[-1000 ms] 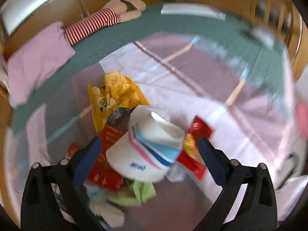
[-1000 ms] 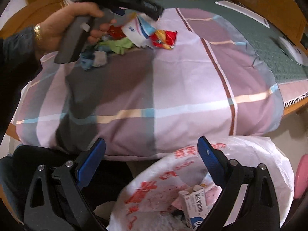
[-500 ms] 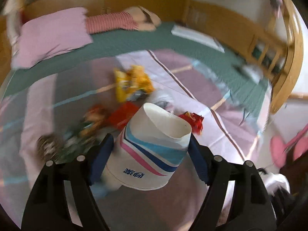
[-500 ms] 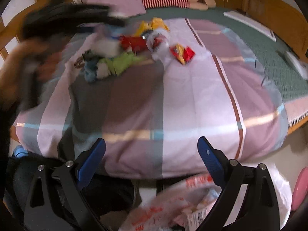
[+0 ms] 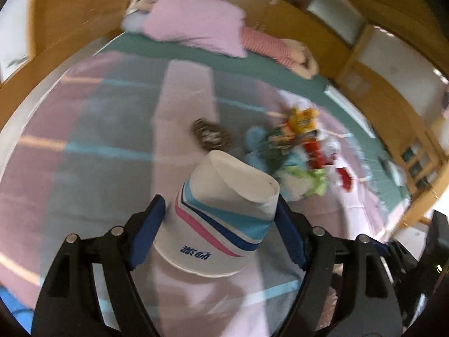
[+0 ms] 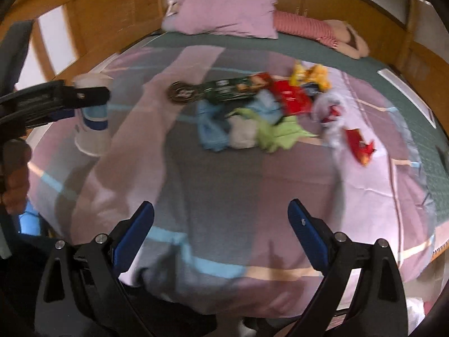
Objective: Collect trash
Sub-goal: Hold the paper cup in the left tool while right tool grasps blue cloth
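- The left gripper (image 5: pixel 219 224) clamps a paper cup (image 5: pixel 221 216) between its blue pads (image 5: pixel 146 230), one pad on each side of the cup wall.
- The cup is smooth white paper with pink, light-blue and dark-blue diagonal bands and small blue printed characters near the wide rim; its wall is dented inward toward the narrow end.
- It tapers like a cone, the wide mouth toward the camera and downward, the narrow base pointing up and away; its long axis runs roughly along the fingers.
- In the right wrist view the same cup (image 6: pixel 94 115) sits at the left edge, held above the near-left part of the bed.
- The right gripper (image 6: pixel 221 230) has its jaws wide apart with nothing between them, over the soft plaid quilt (image 6: pixel 219 191) of pink, grey and light-blue bands.
- A heap of trash (image 6: pixel 261 109) lies mid-bed: crinkled red and yellow snack wrappers, a long dark-green box, limp blue and green rags, a round dark disc.
- A pink pillow (image 6: pixel 224 11) rests at the wooden headboard.
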### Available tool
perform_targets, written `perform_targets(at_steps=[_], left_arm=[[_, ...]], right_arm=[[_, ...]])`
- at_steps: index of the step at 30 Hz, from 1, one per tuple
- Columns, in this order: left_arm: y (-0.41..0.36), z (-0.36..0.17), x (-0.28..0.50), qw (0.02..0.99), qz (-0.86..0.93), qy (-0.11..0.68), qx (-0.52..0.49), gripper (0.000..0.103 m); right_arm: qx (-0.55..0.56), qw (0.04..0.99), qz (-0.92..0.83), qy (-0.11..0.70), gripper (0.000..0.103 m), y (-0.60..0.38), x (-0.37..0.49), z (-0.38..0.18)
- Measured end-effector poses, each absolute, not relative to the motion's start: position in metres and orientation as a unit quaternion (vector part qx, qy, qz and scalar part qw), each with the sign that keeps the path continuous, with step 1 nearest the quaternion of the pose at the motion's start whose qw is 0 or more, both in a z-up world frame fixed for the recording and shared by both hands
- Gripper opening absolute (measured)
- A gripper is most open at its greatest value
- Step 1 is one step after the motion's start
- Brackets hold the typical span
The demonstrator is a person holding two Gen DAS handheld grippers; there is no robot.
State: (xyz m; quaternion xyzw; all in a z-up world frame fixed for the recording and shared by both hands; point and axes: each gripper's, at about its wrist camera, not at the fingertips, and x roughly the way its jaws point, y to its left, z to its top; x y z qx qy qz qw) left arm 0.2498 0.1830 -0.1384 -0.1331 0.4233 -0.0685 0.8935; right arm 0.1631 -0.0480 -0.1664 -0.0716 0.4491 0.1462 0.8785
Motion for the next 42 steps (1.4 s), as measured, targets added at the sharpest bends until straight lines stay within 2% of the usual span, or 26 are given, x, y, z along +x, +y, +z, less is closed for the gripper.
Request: perform_targets(at_steps=[7, 11, 20, 25, 30, 32, 35, 37, 42], left_arm=[[0.200, -0.145, 0.254, 0.889, -0.055, 0.428, -0.153, 0.078], [0.210, -0.141, 0.248, 0.893, -0.051, 0.418, -0.159, 0.078], [0.220, -0.137, 0.233, 0.896, -0.042, 0.408, -0.172, 0.078], [0.225, -0.131, 0.229, 0.898, -0.035, 0.396, -0.190, 0.078], [0.234, -0.126, 0.229, 0.901, -0.018, 0.388, -0.191, 0.078], [0.240, -0.124, 0.229, 0.902, -0.008, 0.384, -0.195, 0.078], [0.245, -0.124, 0.231, 0.900, -0.005, 0.384, -0.206, 0.078], [0.244, -0.124, 0.233, 0.899, -0.006, 0.387, -0.204, 0.078], [0.240, -0.122, 0.233, 0.902, -0.008, 0.386, -0.191, 0.078]], right_arm=[[-0.082, 0.865, 0.144, 0.475, 0.094, -0.029, 0.167, -0.172], [-0.092, 0.882, 0.130, 0.444, 0.094, -0.024, 0.162, -0.151], [-0.024, 0.913, 0.082, 0.398, 0.094, -0.043, 0.174, -0.112], [-0.015, 0.915, 0.089, 0.392, 0.094, -0.044, 0.194, -0.122], [-0.033, 0.900, 0.082, 0.426, 0.094, -0.042, 0.238, -0.153], [-0.044, 0.894, 0.085, 0.438, 0.091, -0.038, 0.256, -0.167], [-0.076, 0.886, 0.081, 0.450, 0.077, -0.028, 0.278, -0.185], [-0.085, 0.877, 0.088, 0.464, 0.062, -0.019, 0.290, -0.198], [-0.108, 0.864, 0.109, 0.480, 0.054, 0.002, 0.301, -0.218]])
